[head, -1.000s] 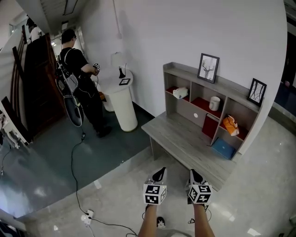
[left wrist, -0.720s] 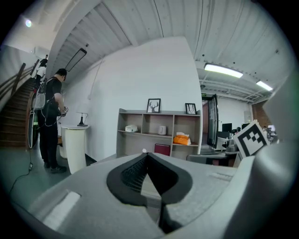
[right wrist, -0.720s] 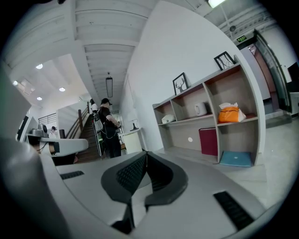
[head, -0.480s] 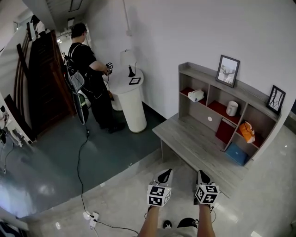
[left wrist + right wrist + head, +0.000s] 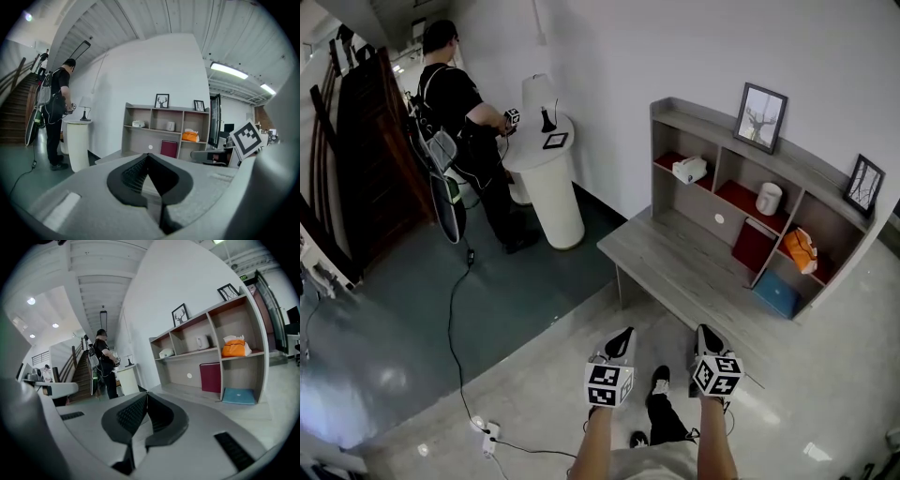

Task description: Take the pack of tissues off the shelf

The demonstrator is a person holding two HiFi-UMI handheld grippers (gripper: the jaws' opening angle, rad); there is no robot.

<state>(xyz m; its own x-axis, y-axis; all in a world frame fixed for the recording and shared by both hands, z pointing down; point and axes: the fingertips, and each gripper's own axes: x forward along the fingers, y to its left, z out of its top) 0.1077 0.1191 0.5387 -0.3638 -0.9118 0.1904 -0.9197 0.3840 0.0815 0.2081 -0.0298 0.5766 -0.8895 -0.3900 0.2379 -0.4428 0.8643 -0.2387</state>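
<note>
I am looking steeply down in the head view at a pale floor. At eleven o'clock a person (image 5: 459, 94) is standing beside a white pedestal (image 5: 548, 192). A grey desk (image 5: 675, 267) and its shelf (image 5: 727, 150) are lying at two o'clock. At six o'clock I am holding the left gripper (image 5: 623, 337) and, just beside it, the right gripper (image 5: 705, 334). Both are pointing toward the desk and are well short of it.

Each gripper's jaws are pressing together tip to tip, with nothing caught between them.

I am reading the pack of tissues (image 5: 802, 251) as the soft orange bundle sitting in the upper right-hand compartment, at three o'clock. A white box (image 5: 689, 170) in the upper left-hand compartment could be it instead, and I cannot tell for certain.

I am judging this as the approach, with nothing grasped yet. The next move is calling for closing in on the desk, parting one gripper's jaws, and reaching in level with the pack.

Only the head view is showing both grippers together. The left gripper view is showing a ceiling light (image 5: 228, 70) at one o'clock and the right gripper's marker cube (image 5: 247, 137) at three o'clock. The right gripper view is showing a blue book (image 5: 239, 395) lying below the orange pack, which the left gripper view is not showing.
</note>
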